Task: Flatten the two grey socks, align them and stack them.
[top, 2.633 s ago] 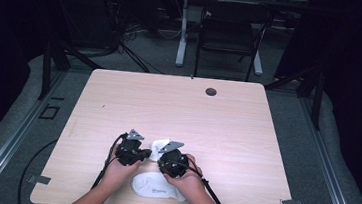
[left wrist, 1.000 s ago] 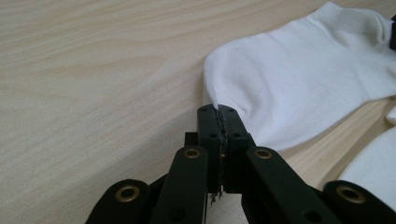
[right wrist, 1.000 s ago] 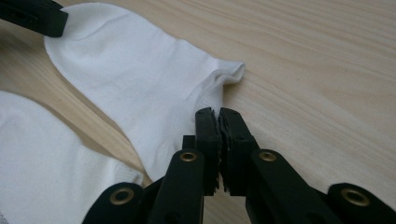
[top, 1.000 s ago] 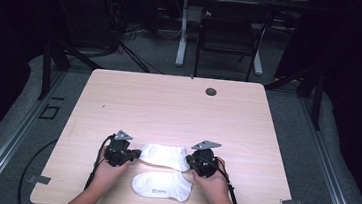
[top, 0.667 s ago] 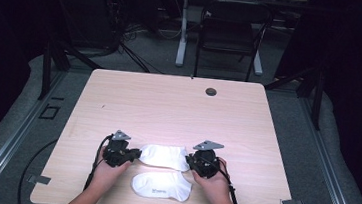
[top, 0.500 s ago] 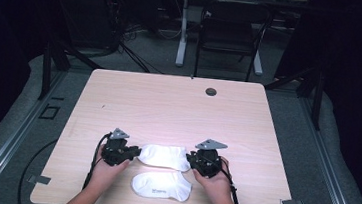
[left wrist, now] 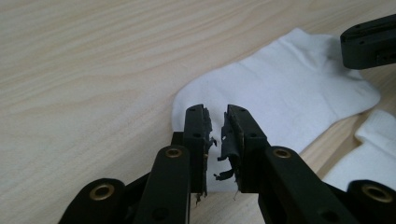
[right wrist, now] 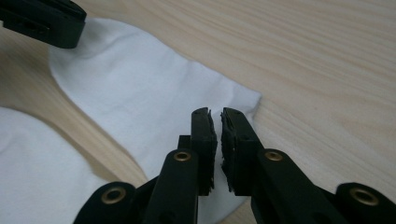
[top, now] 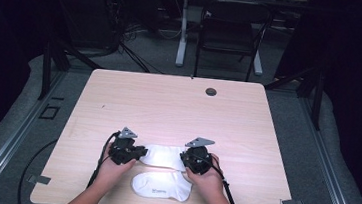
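A white sock (top: 163, 156) lies flat and spread out near the table's front edge, between my two grippers. My left gripper (top: 143, 152) is at its left end. In the left gripper view its jaws (left wrist: 216, 109) hover over the sock (left wrist: 289, 88) with a narrow gap and no cloth between them. My right gripper (top: 182, 157) is at the sock's right end. In the right gripper view its jaws (right wrist: 215, 112) stand almost closed above the sock (right wrist: 135, 93), and nothing is pinched. A second white sock (top: 161, 185) lies just in front, nearer the person.
The light wooden table (top: 178, 112) has a dark round grommet (top: 211, 91) at the back edge. A black chair (top: 228, 33) and cables stand on the floor beyond. Cables trail from both grippers toward the front edge.
2.6 s ago both grippers were close together with the sock bunched between them. They have since moved apart and the sock now lies stretched flat. In the last second almost nothing moved.
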